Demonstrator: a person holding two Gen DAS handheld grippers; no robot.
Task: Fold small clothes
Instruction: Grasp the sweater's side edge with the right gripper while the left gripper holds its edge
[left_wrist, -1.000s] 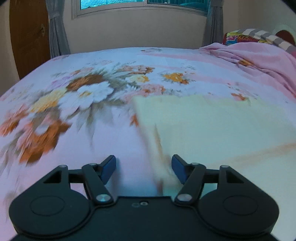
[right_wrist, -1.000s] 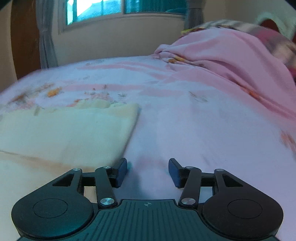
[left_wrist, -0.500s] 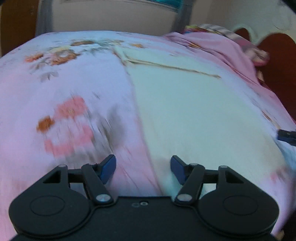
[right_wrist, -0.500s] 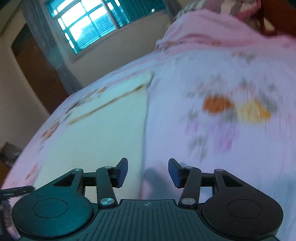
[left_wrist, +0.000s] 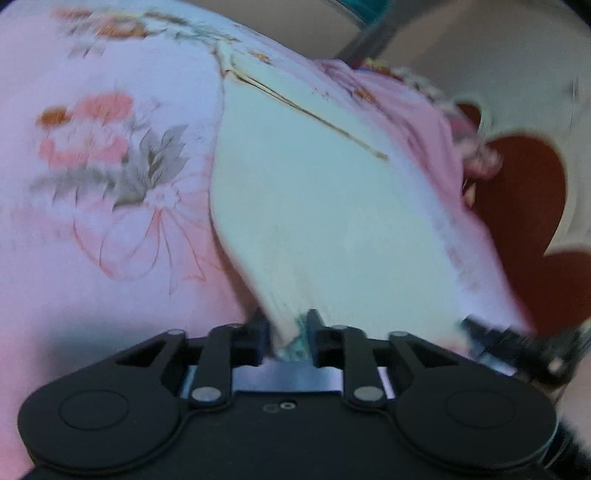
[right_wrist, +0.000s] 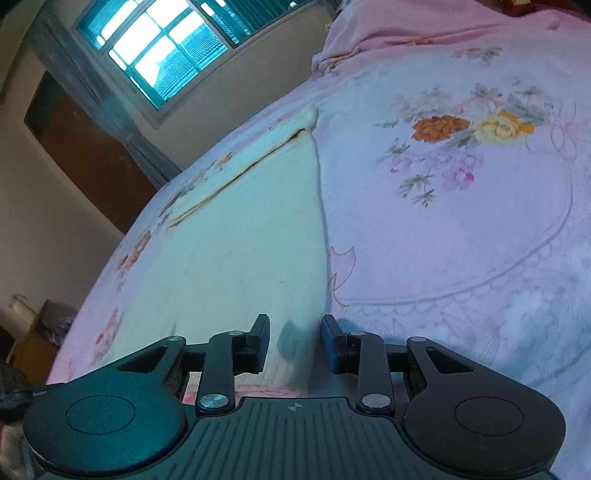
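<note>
A pale cream garment (left_wrist: 314, 203) lies flat on the bed, with a folded band along its far end. In the left wrist view, my left gripper (left_wrist: 286, 332) sits at the garment's near left corner. Its jaws are closing, and bunched cloth fills the gap between the pads. In the right wrist view, the same garment (right_wrist: 251, 240) stretches away from my right gripper (right_wrist: 295, 339), which is at the near right corner. Those jaws are closing too, with the cloth edge lying between them untouched. The right gripper (left_wrist: 517, 343) shows blurred at the left view's right edge.
A pink floral bedsheet (right_wrist: 461, 221) covers the bed. A crumpled pink blanket (right_wrist: 388, 33) is heaped at the far end. A brown and white headboard (left_wrist: 524, 199) stands to the right. A window (right_wrist: 162, 48) and a dark wooden door (right_wrist: 85, 147) are on the far wall.
Both grippers swept back from the garment's far end to its near corners and rolled sideways. Both pairs of jaws narrowed, and the left now has cloth between its pads.
</note>
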